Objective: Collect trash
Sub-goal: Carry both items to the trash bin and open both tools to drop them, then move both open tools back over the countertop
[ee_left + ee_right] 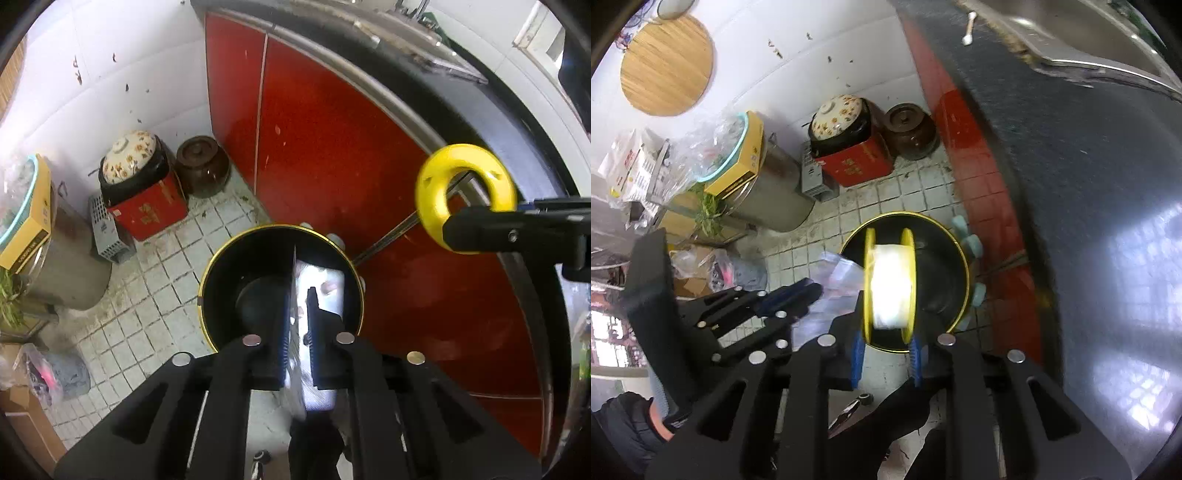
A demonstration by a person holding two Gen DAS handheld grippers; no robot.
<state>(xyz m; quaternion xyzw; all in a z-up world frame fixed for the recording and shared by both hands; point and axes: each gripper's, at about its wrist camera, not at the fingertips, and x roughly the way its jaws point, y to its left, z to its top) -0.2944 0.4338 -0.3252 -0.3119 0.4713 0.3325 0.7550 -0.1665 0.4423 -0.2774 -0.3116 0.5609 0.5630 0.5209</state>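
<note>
- The left gripper [297,314] hangs over the black bin [221,288] with the gold rim, its 2 fingers pressed together on a flat, pale plastic wrapper [325,284] that stands on edge between them, directly above the bin's opening.
- The right gripper [886,354] holds a yellow spool [888,286] of white tape, its blue-padded fingers clamped on the spool's 2 flanges; the spool sits above the same bin [945,266].
- From the left camera the spool [465,199] shows as a yellow ring off to the right, well apart from the wrapper and in front of the red cabinet doors [325,147].
- In the right camera the wrapper [834,280] looks crumpled and blurred beside the left gripper [798,295], so its print is hard to make out.
- The bin stands on the tiled floor [155,288], just beside the cabinet.
- Against the white wall sit a red box [151,210] carrying a flower-patterned lidded pot [129,157], and a brown jar [202,166] next to it.
</note>
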